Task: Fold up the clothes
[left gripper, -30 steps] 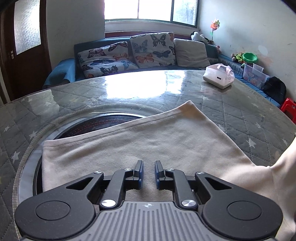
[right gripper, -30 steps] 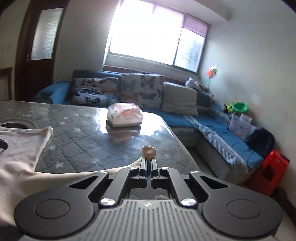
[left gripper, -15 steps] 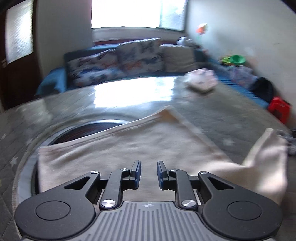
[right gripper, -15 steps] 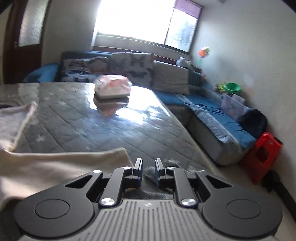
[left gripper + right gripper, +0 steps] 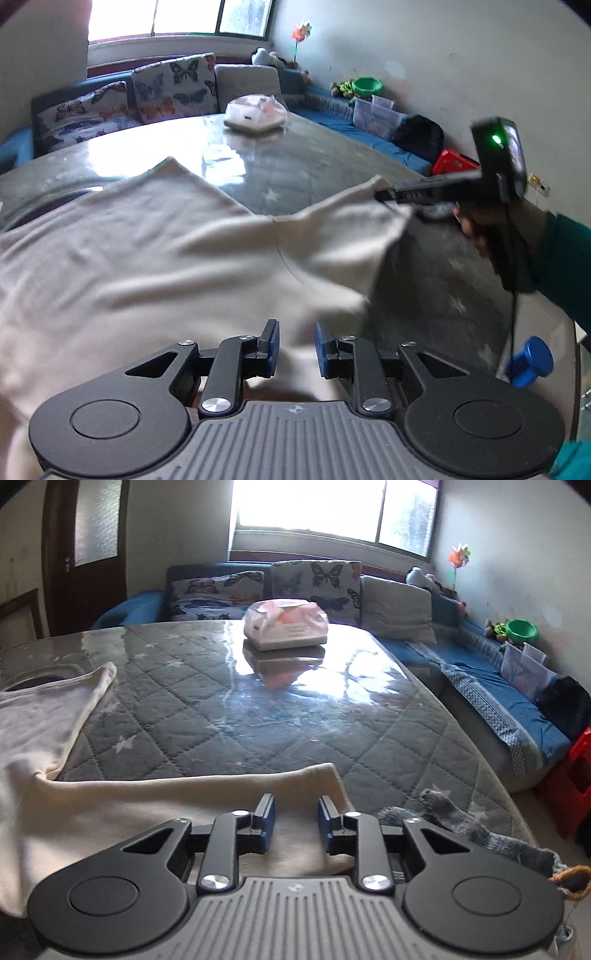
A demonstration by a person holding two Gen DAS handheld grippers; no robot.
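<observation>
Cream cotton is spreading across the quilted grey counter (image 5: 332, 173) in the left wrist view: a pale T-shirt (image 5: 140, 258) is lying mostly flat, its sleeve (image 5: 343, 236) reaching out to the right. The left tool (image 5: 295, 345) is hovering over the shirt's near edge with its blue pads standing apart, gripping nothing. The right tool (image 5: 384, 195) is showing side-on at the sleeve's tip; from here I cannot tell whether it is pinching the cloth.

From the right wrist, the right tool (image 5: 296, 821) is sitting with its pads apart, the sleeve (image 5: 207, 797) lying flat beneath and ahead of them, unclamped. A knitted grey item (image 5: 465, 830) is lying just beside it, and a tissue pack (image 5: 286, 629) farther back.

No fold is showing; the sleeve and body are looking unfolded, so most folding seems left.
</observation>
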